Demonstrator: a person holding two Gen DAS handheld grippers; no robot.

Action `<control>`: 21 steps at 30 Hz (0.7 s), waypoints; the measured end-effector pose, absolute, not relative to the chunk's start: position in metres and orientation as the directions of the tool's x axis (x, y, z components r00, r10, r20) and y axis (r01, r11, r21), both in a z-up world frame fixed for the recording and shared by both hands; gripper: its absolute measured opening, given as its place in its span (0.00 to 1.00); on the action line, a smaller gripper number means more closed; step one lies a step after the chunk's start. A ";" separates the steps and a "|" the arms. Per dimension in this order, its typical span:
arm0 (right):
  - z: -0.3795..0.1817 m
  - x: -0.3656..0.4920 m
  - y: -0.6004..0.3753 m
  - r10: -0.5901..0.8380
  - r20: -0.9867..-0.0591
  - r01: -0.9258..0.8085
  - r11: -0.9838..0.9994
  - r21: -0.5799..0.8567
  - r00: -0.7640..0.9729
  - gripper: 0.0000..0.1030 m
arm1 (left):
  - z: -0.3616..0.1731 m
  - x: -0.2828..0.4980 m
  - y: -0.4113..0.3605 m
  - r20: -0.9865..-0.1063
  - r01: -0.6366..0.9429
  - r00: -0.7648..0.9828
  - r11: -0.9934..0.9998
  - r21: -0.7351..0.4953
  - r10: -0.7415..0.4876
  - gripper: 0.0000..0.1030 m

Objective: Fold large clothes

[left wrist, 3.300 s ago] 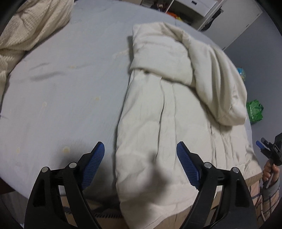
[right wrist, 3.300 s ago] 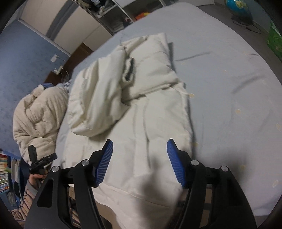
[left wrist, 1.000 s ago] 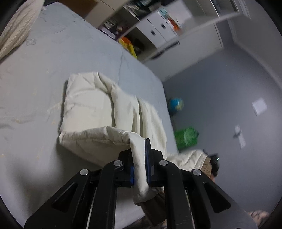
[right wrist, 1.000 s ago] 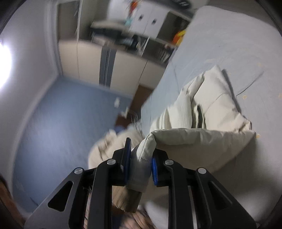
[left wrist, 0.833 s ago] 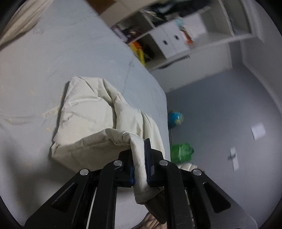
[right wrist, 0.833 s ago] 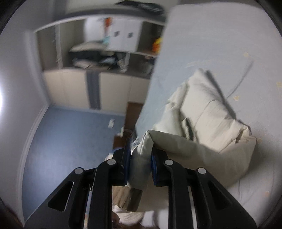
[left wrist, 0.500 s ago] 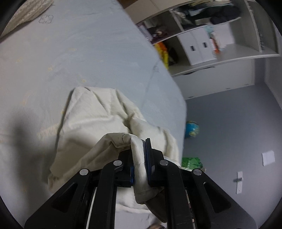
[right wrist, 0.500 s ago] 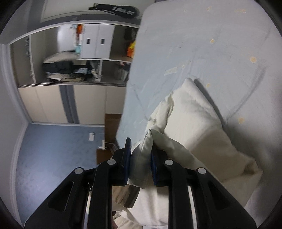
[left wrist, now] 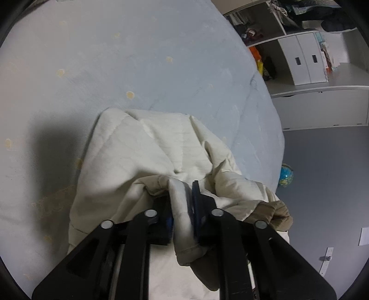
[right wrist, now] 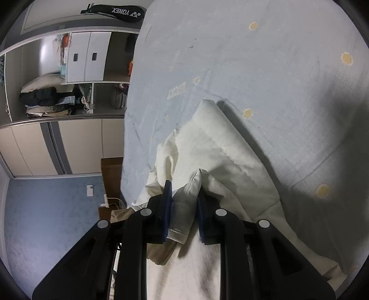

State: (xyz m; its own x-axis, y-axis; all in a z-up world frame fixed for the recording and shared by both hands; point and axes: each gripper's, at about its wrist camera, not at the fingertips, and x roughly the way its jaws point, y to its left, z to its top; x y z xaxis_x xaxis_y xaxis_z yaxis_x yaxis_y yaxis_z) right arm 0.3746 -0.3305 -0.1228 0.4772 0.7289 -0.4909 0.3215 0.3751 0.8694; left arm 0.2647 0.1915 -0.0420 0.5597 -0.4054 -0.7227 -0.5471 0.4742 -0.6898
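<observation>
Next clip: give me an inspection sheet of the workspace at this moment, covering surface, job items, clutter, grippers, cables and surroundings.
Surface: bed sheet, pale blue with small yellow dots, mostly bare.
Job's things: cream garment lying on the bed, its near hem brought over the far part.
Clutter: nothing seen on the bed.
Grippers: left hand-held gripper has a fold of the hem between its pads, jaws opening; right hand-held gripper likewise has the hem between its pads, jaws opening.
Cables: white cord by the wall beside the bed.
Surroundings: open shelving with white drawers, globe on the floor, racket bag on top of the wardrobe.
</observation>
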 end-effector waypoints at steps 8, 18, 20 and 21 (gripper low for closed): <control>-0.065 0.347 -0.359 0.726 -0.333 0.170 0.292 0.941 0.601 0.62 | 0.037 0.198 0.205 -0.590 -0.381 0.741 0.522 -0.763 -0.322 0.73; 0.018 0.309 -0.297 0.730 -0.434 -0.125 0.572 0.810 0.529 0.62 | 0.098 0.194 0.081 -0.689 -0.187 0.689 0.863 -0.469 -0.225 0.73; 0.027 0.292 -0.265 0.663 -0.544 -0.211 0.713 0.669 0.515 0.62 | 0.102 0.200 0.036 -0.695 -0.109 0.691 0.921 -0.375 -0.201 0.73; 0.029 0.287 -0.255 0.638 -0.572 -0.240 0.748 0.619 0.516 0.62 | 0.100 0.204 0.022 -0.696 -0.089 0.693 0.934 -0.345 -0.190 0.73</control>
State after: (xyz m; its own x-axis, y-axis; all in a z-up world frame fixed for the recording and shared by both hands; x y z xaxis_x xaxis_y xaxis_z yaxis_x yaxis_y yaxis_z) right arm 0.2866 -0.2553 0.0289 0.5156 0.6383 -0.5717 -0.2396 0.7480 0.6190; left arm 0.2040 0.0220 0.0998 0.6927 -0.1904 -0.6956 -0.0892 0.9345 -0.3446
